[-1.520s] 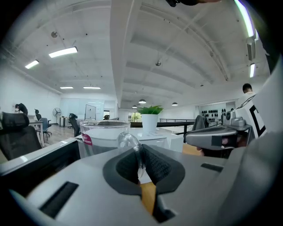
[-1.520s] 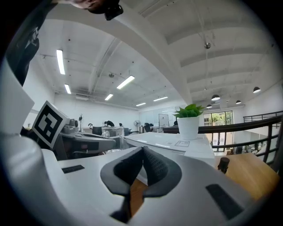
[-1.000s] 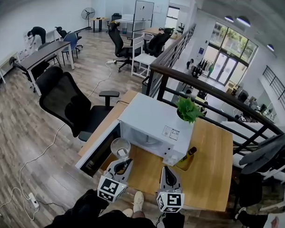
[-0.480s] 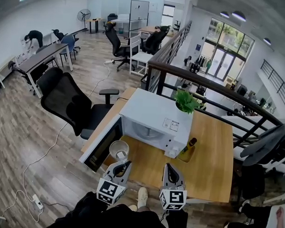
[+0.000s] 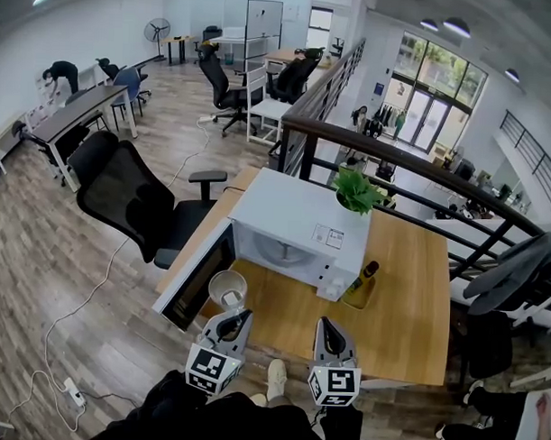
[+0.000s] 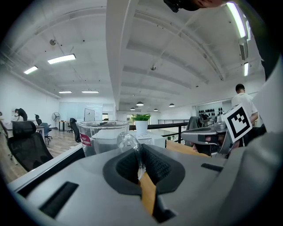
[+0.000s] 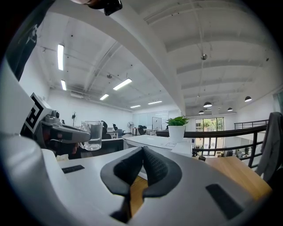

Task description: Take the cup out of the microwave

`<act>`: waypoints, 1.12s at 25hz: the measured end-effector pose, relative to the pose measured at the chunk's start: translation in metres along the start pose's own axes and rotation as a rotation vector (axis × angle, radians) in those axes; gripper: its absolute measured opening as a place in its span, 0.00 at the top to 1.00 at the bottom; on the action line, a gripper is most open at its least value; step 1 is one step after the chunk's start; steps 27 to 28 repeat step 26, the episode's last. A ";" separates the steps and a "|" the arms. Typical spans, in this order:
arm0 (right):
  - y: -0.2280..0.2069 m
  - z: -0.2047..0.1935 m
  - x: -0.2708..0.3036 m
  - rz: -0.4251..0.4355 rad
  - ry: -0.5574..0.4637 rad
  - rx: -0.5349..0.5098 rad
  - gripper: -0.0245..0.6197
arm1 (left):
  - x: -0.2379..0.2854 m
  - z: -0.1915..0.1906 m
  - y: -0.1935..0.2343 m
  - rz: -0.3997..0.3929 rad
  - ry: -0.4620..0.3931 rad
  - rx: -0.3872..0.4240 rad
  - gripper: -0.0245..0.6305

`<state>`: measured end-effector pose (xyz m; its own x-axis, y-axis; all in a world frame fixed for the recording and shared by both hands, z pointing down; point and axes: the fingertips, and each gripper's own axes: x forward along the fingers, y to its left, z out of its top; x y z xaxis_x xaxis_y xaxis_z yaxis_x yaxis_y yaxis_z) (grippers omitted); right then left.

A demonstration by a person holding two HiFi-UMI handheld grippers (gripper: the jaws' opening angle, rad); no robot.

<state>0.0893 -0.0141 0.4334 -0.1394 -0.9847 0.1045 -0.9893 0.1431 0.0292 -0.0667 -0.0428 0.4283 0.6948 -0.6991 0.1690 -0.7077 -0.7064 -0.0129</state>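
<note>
A clear glass cup [image 5: 227, 289] with a handle hangs in front of the open white microwave [image 5: 298, 233], over the near left part of the wooden table [image 5: 403, 318]. My left gripper [image 5: 234, 319] is shut on the cup's handle; in the left gripper view the handle [image 6: 131, 148] sits pinched between the black pads and the cup [image 6: 99, 136] stands upright just beyond. In the right gripper view the cup [image 7: 91, 134] shows at the left. My right gripper [image 5: 327, 328] hovers beside it to the right, shut with nothing between its pads [image 7: 142, 170].
The microwave door [image 5: 198, 273] hangs open to the left. A potted plant [image 5: 359, 192] stands on the microwave's top. A dark bottle [image 5: 363, 281] sits on the table to the right of the microwave. A black office chair [image 5: 132, 197] is left of the table; a railing [image 5: 413, 165] runs behind.
Both grippers and the cup have drawn slightly back toward me from the microwave; the cup now sits a little lower in the head view.
</note>
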 end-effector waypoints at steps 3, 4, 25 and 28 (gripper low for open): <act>-0.001 -0.001 0.000 -0.008 0.005 0.001 0.94 | 0.002 0.001 0.000 -0.005 -0.001 0.005 0.93; -0.001 -0.001 0.000 -0.008 0.005 0.000 0.94 | 0.002 0.001 -0.001 -0.007 -0.002 0.005 0.93; -0.002 0.001 0.006 -0.011 0.009 -0.002 0.94 | 0.012 0.003 0.001 -0.023 -0.007 -0.001 0.93; -0.002 0.002 0.007 -0.012 0.009 -0.002 0.94 | 0.013 0.004 0.001 -0.024 -0.007 -0.001 0.93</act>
